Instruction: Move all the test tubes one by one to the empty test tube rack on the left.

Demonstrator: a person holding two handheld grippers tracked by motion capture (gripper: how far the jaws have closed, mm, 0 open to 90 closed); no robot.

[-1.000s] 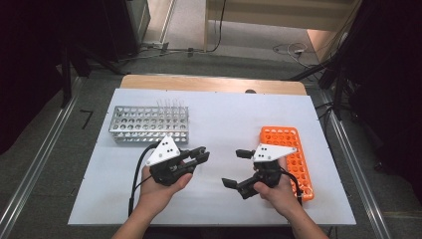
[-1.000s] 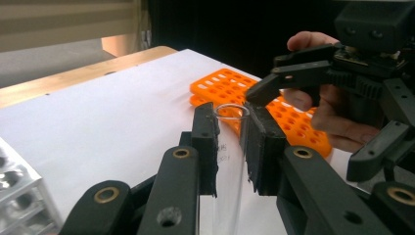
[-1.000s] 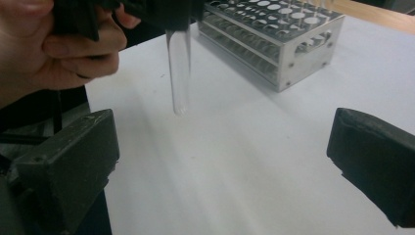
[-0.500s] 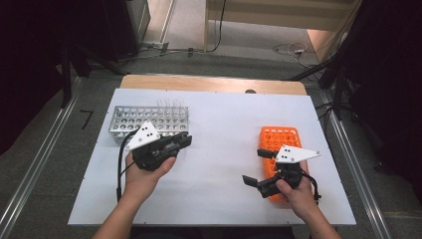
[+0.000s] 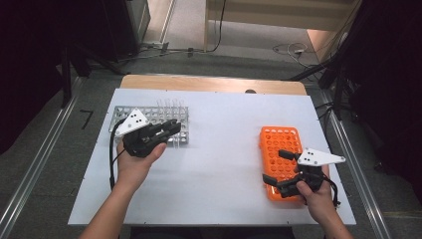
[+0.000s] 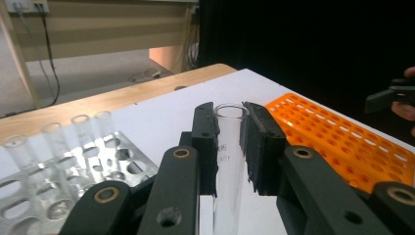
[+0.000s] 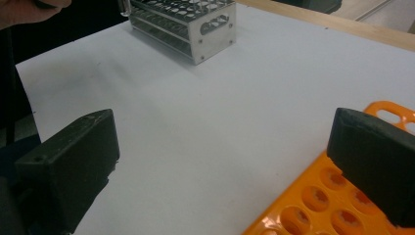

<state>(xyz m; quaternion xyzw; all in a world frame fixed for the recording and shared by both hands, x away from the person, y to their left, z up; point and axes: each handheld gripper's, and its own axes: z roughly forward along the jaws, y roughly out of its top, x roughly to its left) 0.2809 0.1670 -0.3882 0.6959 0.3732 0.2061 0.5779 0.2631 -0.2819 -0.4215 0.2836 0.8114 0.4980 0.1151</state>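
The test tube (image 6: 230, 161), clear glass and open at the top, stands upright between the jaws of my left tongs (image 5: 166, 130), which are closed on it, their pads pressing both its sides just below the rim. In the high view those tongs sit over the front right corner of the metal rack (image 5: 149, 123), pointing right across the tabletop (image 5: 224, 129).

The tabletop is white and broad. Its far edge meets a wooden strip (image 5: 209, 83), and grey floor with rails lies beyond its left and right edges. Between the two racks, the middle of the surface is bare from the far edge to the near one, giving me wide room to cross.

The orange rack (image 5: 278, 144) lies lengthwise near the right edge, its holes open; its near end comes close to the front edge of the tabletop. The metal rack stands at the far left, well apart from it, set in from the left edge, with several clear tubes (image 6: 51, 142) upright along its back row.

My right tongs (image 5: 276, 167) rest over the near end of the orange rack, with their jaws spread wide and nothing between them. In the right gripper view one jaw hangs over bare white surface and the other over the orange rack's edge.
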